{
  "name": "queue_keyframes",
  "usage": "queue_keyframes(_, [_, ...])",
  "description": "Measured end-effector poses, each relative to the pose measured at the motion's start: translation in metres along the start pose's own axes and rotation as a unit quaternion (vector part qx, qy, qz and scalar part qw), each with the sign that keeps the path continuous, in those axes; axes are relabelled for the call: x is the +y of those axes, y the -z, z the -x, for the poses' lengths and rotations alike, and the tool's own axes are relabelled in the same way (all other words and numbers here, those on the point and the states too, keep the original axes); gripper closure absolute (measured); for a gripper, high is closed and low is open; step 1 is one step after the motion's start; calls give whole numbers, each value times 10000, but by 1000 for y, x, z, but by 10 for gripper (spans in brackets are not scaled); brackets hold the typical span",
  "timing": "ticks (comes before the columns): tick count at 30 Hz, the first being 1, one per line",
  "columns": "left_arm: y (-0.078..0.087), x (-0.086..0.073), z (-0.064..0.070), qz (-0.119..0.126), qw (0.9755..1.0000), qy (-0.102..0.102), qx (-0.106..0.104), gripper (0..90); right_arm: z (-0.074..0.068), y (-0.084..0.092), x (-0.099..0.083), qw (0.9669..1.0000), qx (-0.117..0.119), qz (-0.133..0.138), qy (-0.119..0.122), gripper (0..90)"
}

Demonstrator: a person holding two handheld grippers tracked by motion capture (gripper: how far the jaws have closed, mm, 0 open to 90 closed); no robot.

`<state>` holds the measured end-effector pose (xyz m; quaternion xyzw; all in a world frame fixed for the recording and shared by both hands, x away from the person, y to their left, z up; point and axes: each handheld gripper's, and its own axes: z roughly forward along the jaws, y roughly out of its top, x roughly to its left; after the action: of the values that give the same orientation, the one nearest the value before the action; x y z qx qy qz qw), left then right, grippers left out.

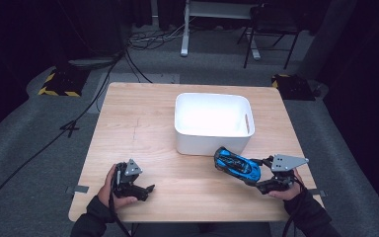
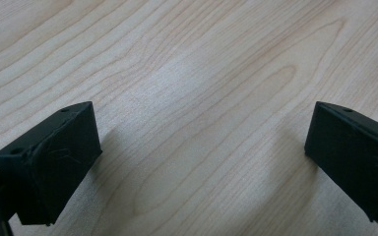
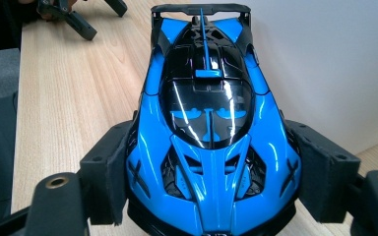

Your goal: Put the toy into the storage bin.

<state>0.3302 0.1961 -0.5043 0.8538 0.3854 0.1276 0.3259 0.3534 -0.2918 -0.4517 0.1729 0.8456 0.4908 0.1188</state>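
Note:
A blue and black toy sports car (image 1: 237, 165) (image 3: 209, 128) sits between the jaws of my right gripper (image 1: 257, 177) (image 3: 211, 182), which is shut on its front end, pads pressing both sides. The car hangs just in front of the white bin (image 1: 212, 122), its tail pointing toward the bin wall (image 3: 325, 64). My left gripper (image 1: 145, 190) (image 2: 197, 167) rests low over the bare wooden table (image 2: 202, 73) near the front left edge, jaws wide open with nothing between them.
The white bin stands at the middle of the wooden table (image 1: 143, 118), and I see nothing inside it. Beyond the table lie floor cables (image 1: 103, 74), a yellow-striped base (image 1: 59, 84) and chair and desk legs (image 1: 256, 39).

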Motion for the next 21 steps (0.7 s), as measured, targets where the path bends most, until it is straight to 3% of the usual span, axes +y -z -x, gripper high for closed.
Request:
queue_keyframes(12, [1,0,-1,-16,10000,-51,24,6,2,15,1,9998,-159,81,-77,261])
queue_keyframes(21, [1,0,-1,-12,9999,-78,83,6,4,31,9,9989,-269,337,-162,262])
